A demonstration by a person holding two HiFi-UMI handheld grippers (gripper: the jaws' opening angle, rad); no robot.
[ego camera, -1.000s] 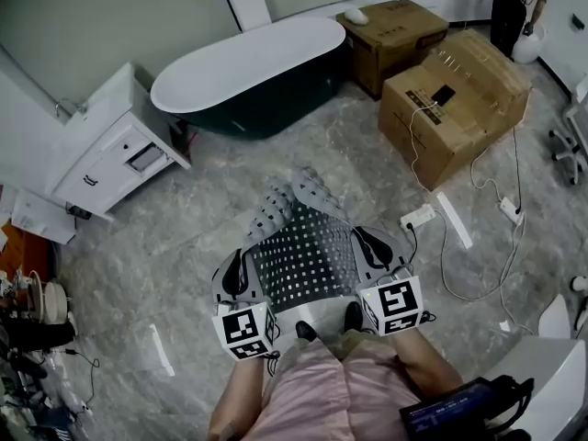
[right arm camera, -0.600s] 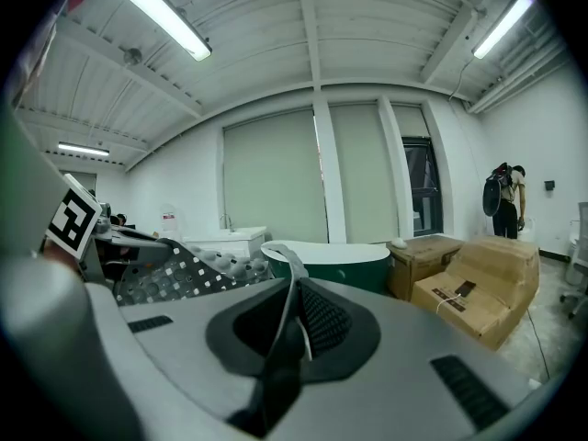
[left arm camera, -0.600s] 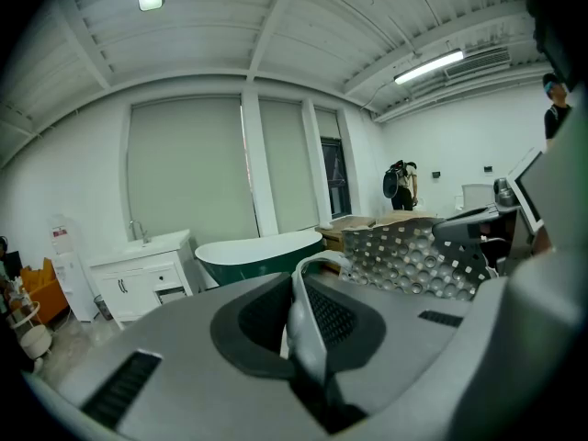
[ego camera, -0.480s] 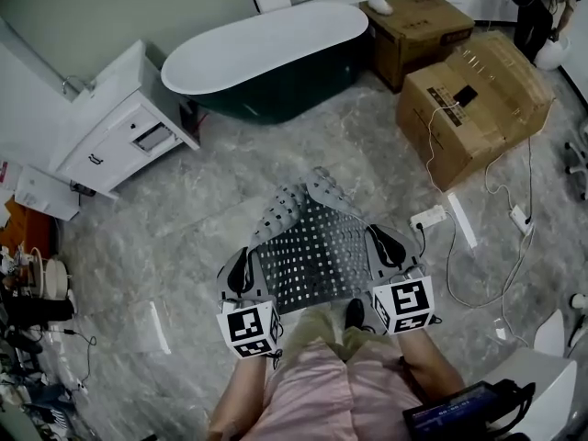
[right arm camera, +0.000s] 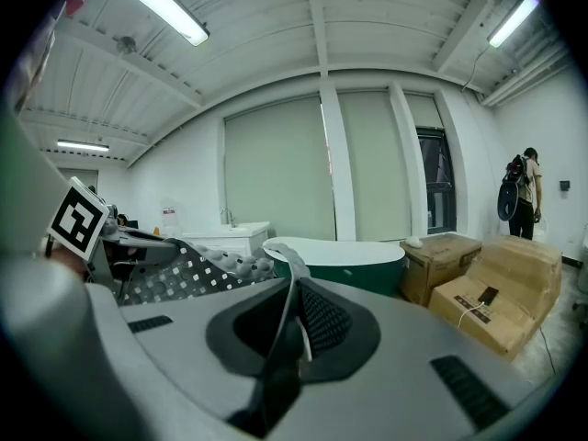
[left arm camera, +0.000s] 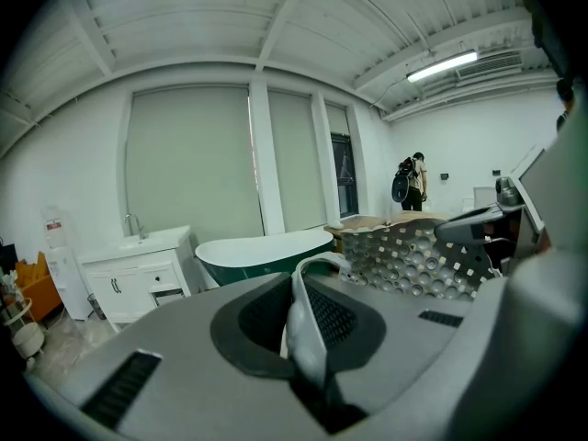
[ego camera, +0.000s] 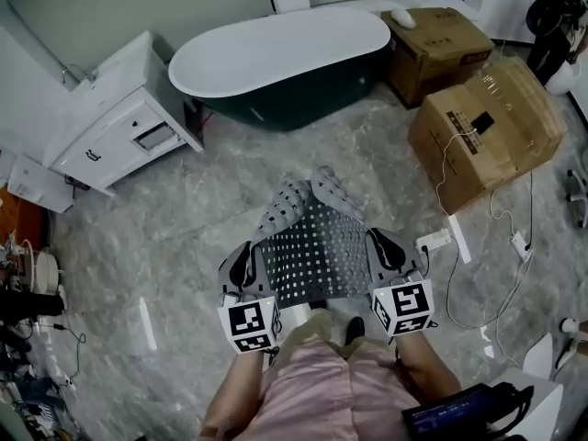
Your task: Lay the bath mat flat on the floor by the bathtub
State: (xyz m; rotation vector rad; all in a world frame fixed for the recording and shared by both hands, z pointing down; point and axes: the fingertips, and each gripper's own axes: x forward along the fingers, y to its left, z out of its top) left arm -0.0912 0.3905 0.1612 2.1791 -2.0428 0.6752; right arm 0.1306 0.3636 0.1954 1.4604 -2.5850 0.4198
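I hold a grey bath mat (ego camera: pixel 312 246) with a grid of small holes, stretched in the air between both grippers, its far end curled and hanging. My left gripper (ego camera: pixel 241 266) is shut on the mat's left edge (left arm camera: pixel 308 315). My right gripper (ego camera: pixel 384 250) is shut on the right edge (right arm camera: pixel 289 315). The dark green bathtub (ego camera: pixel 285 62) with a white rim stands ahead, also seen as the bathtub (left arm camera: pixel 266 251) and the bathtub (right arm camera: pixel 344 260) beyond the jaws. Grey marble floor (ego camera: pixel 220 182) lies between me and the tub.
A white vanity cabinet (ego camera: pixel 110 118) stands left of the tub. Cardboard boxes (ego camera: pixel 487 127) sit at the right, with a power strip (ego camera: pixel 434 241) and cables (ego camera: pixel 501 223) on the floor. Clutter (ego camera: pixel 23 301) fills the left edge. A person (right arm camera: pixel 522 186) stands far right.
I have stepped forward with the mat held up; the tub, cabinet and boxes have shifted right and slightly nearer in the head view. Both grippers stay shut on the mat.
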